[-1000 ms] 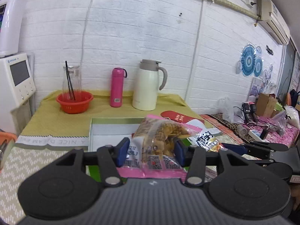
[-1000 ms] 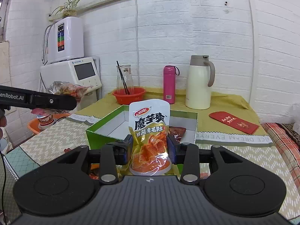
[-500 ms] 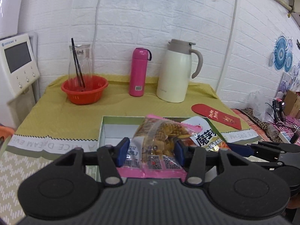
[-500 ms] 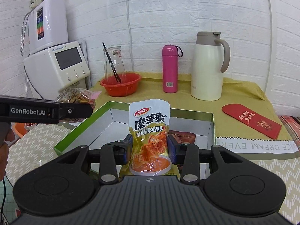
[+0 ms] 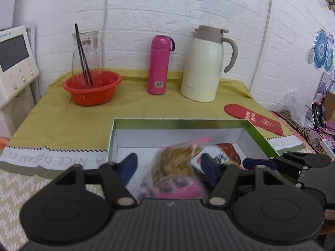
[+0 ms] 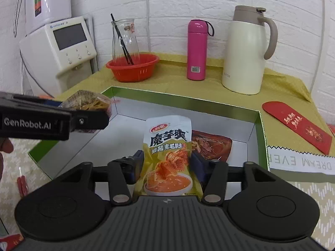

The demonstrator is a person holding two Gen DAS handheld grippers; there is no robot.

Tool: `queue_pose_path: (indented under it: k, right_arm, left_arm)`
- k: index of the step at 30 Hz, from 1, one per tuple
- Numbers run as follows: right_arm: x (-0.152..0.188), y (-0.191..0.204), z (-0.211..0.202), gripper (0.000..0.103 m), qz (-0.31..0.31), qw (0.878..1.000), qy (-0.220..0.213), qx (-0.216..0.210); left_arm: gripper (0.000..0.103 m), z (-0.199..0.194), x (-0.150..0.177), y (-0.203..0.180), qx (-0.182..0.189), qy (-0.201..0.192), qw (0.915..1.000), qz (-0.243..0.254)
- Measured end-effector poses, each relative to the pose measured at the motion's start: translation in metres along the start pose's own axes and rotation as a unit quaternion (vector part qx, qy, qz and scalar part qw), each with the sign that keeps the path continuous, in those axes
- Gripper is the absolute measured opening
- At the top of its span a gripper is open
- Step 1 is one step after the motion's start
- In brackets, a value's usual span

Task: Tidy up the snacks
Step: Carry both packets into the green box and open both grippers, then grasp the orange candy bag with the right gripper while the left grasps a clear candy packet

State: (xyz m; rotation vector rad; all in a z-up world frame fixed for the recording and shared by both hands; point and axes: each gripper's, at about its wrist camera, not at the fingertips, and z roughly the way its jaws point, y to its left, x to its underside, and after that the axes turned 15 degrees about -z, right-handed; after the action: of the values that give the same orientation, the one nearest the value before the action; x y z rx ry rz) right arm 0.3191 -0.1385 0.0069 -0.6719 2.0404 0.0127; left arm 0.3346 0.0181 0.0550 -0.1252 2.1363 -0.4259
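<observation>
The right gripper point(image 6: 167, 164) has its fingers point(image 6: 137, 163) pressed on both sides of the yellow bag point(image 6: 167, 146), low down near its bottom, so the bag stands up tall. The left gripper point(image 5: 169, 164) has its fingers point(image 5: 129, 166) spread wider than the pink bag point(image 5: 175, 167). There is a gap on the left side, and the bag looks blurry, so I think it is loose and dropping. Both bags are over the box point(image 6: 188, 102), which has green walls and a white inside. In the right view, the pink bag is at 10 o'clock from the yellow bag, near the left wall of the box. A brown pack point(image 6: 211, 144) lies flat in the box at 2 o'clock from the yellow bag. The box sits on the worktop point(image 5: 73, 121). Past it at 12 o'clock stand a pink bottle point(image 6: 196, 50) and a white jug point(image 6: 245, 52), with a red bowl point(image 6: 132, 68) at 11 o'clock and a red envelope point(image 6: 297, 125) at 3 o'clock. The bags are likely light, soft and crinkly, and the food inside may crack. So hold them gently by the flat edge or low on the sides, not hard in the middle. They look smooth and could slip, so bring them low into the box before letting go.
</observation>
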Motion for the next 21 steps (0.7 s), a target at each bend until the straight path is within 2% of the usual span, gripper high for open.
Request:
queue_pose_path:
  k: [1, 2, 6, 10, 14, 21]
  right_arm:
    - [0.001, 0.003, -0.001, 0.103, -0.018, 1.0, -0.003, 0.01]
    - [0.002, 0.006, -0.004, 0.103, -0.033, 0.999, -0.006, 0.021]
    - [0.004, 0.005, -0.01, 0.103, -0.042, 0.999, -0.012, 0.023]
    - [0.006, 0.003, -0.017, 0.103, -0.031, 0.999, -0.01, 0.021]
    - [0.004, 0.002, -0.036, 0.103, -0.019, 0.999, -0.017, 0.028]
    - [0.005, 0.004, -0.094, 0.103, 0.015, 0.998, -0.05, 0.026]
  left_arm:
    - [0.082, -0.003, 0.0, 0.0, -0.002, -0.012, 0.9999, -0.005]
    - [0.09, -0.005, -0.001, -0.002, -0.01, -0.016, 0.9998, -0.006]
    - [0.09, -0.009, -0.001, -0.006, -0.036, -0.027, 0.999, -0.002]
    - [0.09, -0.017, 0.003, -0.009, -0.044, -0.029, 0.9986, 0.006]
    - [0.09, -0.035, 0.004, -0.011, -0.037, -0.04, 0.9985, 0.006]
    - [0.09, -0.095, 0.01, -0.025, -0.015, -0.071, 0.9972, 0.017]
